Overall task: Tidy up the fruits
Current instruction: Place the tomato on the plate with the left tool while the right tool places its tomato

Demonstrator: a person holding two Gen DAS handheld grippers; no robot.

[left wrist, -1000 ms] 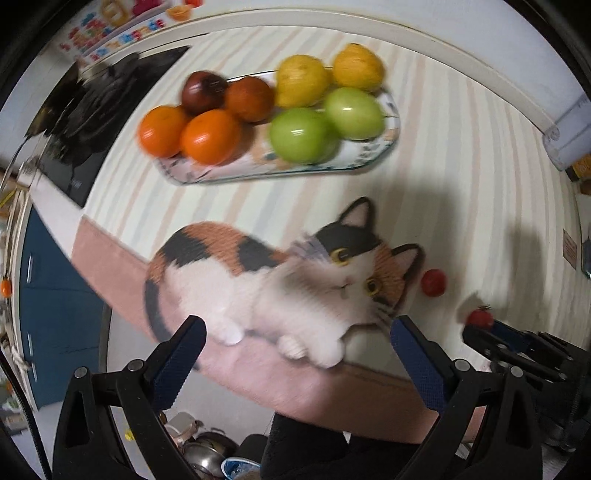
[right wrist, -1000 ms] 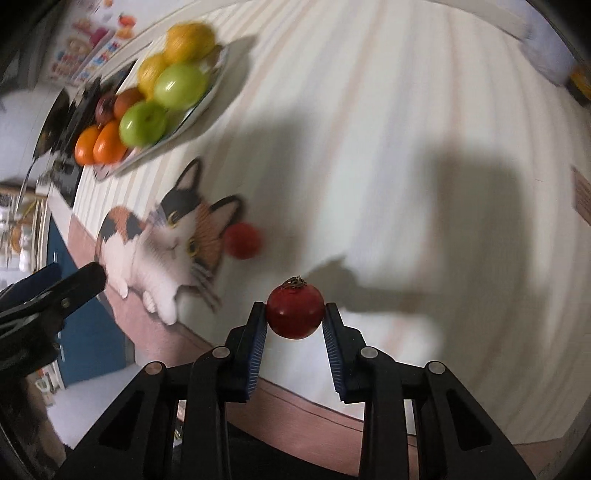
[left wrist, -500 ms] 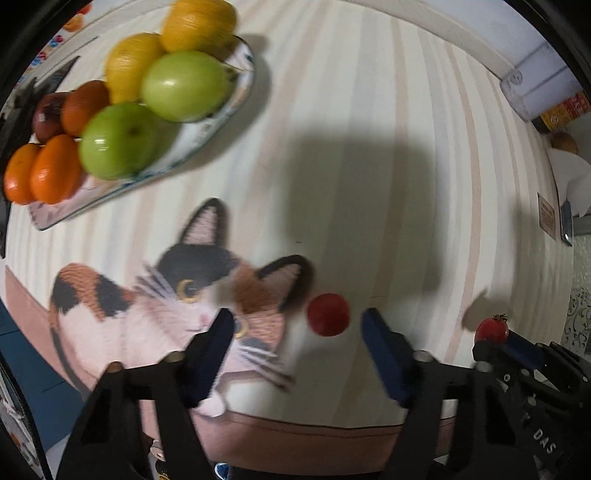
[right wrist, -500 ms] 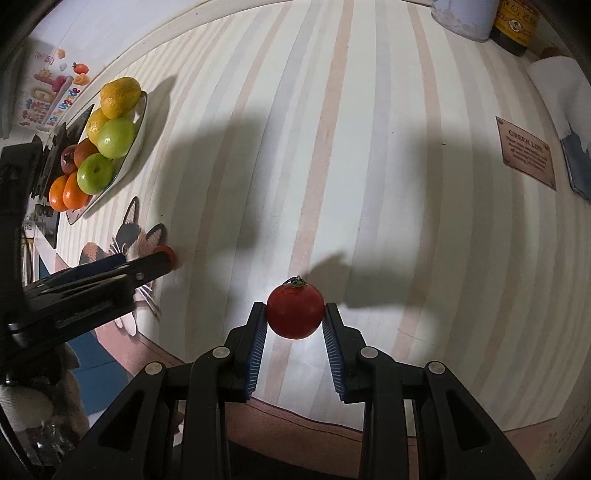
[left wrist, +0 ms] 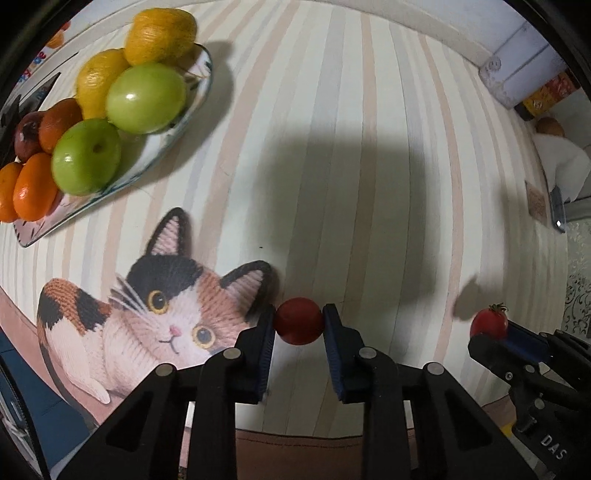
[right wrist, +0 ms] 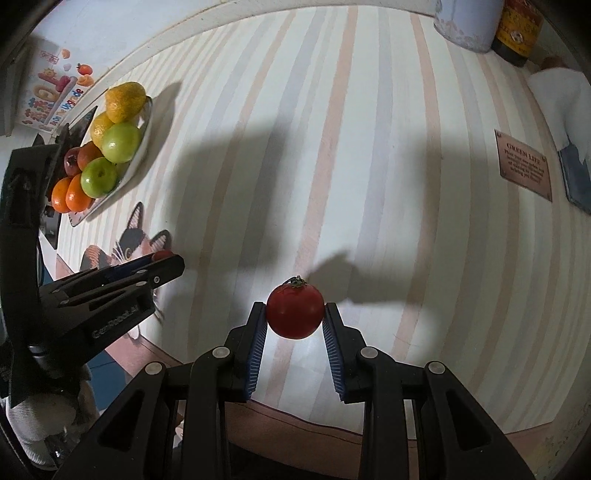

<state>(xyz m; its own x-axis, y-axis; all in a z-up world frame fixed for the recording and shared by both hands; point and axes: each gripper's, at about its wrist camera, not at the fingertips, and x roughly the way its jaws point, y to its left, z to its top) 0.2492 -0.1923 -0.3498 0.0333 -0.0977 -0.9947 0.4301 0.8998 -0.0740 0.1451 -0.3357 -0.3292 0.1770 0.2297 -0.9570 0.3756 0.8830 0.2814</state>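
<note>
My left gripper [left wrist: 298,316] points straight down and is shut on a small round red tomato [left wrist: 298,326] just right of the printed cat's ear; its blue pads press both sides. My right gripper [right wrist: 295,308] is shut on a second red tomato [right wrist: 295,312] with a green stem, held above the striped tablecloth. That tomato [left wrist: 488,324] shows at the right of the left wrist view. A long patterned plate [left wrist: 37,236] at the far left carries green apples [left wrist: 146,98], yellow fruits [left wrist: 162,31], oranges [left wrist: 33,184] and a dark red fruit [left wrist: 26,136].
A calico cat picture [left wrist: 166,314] is printed on the tablecloth near the front edge. A white tin [right wrist: 465,26] and a dark bottle [right wrist: 517,33] stand at the far right corner. A brown label [right wrist: 522,164] lies at the right.
My left gripper swung right from over the cat, came down around the loose tomato and shut on it. The right gripper kept its tomato and drifted a little away from the plate.
</note>
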